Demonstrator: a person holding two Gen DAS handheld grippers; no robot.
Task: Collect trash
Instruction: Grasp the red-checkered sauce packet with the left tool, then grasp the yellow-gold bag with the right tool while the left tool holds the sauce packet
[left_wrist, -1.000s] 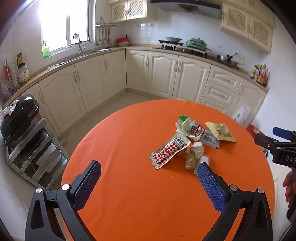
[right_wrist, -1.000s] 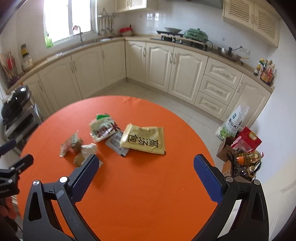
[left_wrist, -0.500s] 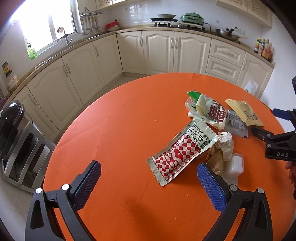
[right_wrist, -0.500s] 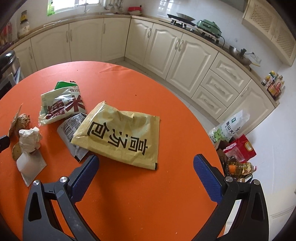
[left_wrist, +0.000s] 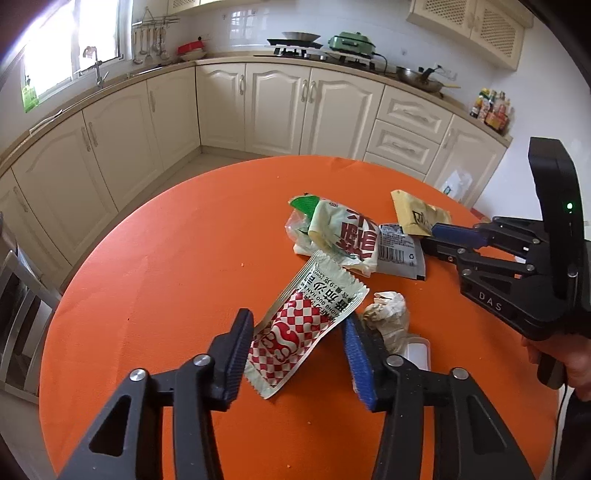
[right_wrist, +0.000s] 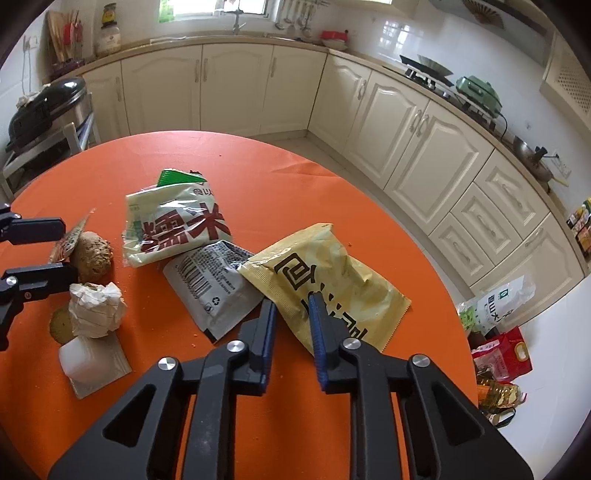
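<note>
Nearest in the left wrist view, the left gripper (left_wrist: 299, 334) fills the bottom of the frame, and its jaws are closing around the red-checked sachet (left_wrist: 301, 326), which lies slanted between them on the orange table (left_wrist: 166, 266). The left pad seems to meet the edge of the sachet; whether the right pad touches it I cannot tell, because the pad covers that edge. Just right of it sits a crumpled paper ball (left_wrist: 388, 319), and a small white cup (left_wrist: 417, 350) is half hidden behind the right finger.

In the right wrist view, the right gripper (right_wrist: 291, 306) comes up from the bottom centre. Its jaws are closing on the near corner of the yellow packet (right_wrist: 332, 273), and the pads look almost together there, with the corner pinched between them. The part of the packet under the fingers is hidden.

Further up the table lie a grey packet (right_wrist: 210, 284), partly under the yellow one, and a pale rice bag (right_wrist: 177, 225) in the middle left. A brown lump (right_wrist: 92, 254) sits at the left edge; what it is I cannot make out.

Behind the table, cream cabinets (right_wrist: 406, 147) curve across the upper frame.
</note>
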